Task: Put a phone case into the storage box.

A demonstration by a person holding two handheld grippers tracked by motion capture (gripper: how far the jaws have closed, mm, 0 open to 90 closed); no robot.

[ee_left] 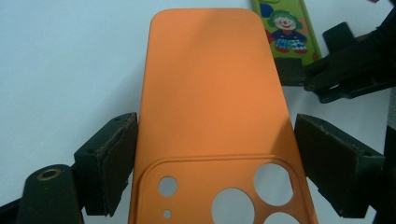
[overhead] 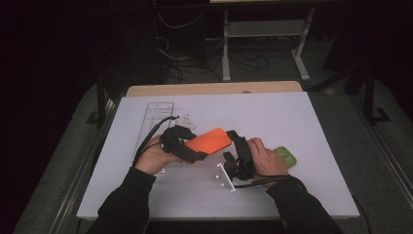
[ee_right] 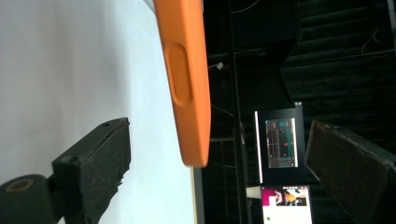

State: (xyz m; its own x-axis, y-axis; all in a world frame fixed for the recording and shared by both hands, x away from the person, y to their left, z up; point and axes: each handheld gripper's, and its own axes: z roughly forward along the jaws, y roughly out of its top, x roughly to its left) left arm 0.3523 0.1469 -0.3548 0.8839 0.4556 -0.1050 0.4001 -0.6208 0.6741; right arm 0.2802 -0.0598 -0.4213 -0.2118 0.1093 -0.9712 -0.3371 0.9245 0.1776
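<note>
Two tools meet over the white bench (overhead: 302, 126) around one orange phone case (overhead: 209, 140). The left tool (ee_left: 212, 154) grasps the case by its long edges near the camera cutouts — a pad pressing each side. The right tool (ee_right: 210, 172) stands released, its jaws apart, the case's far end edge-on between them without contact. Beyond it lies a green clown-print phone case (ee_left: 286, 28).
</note>
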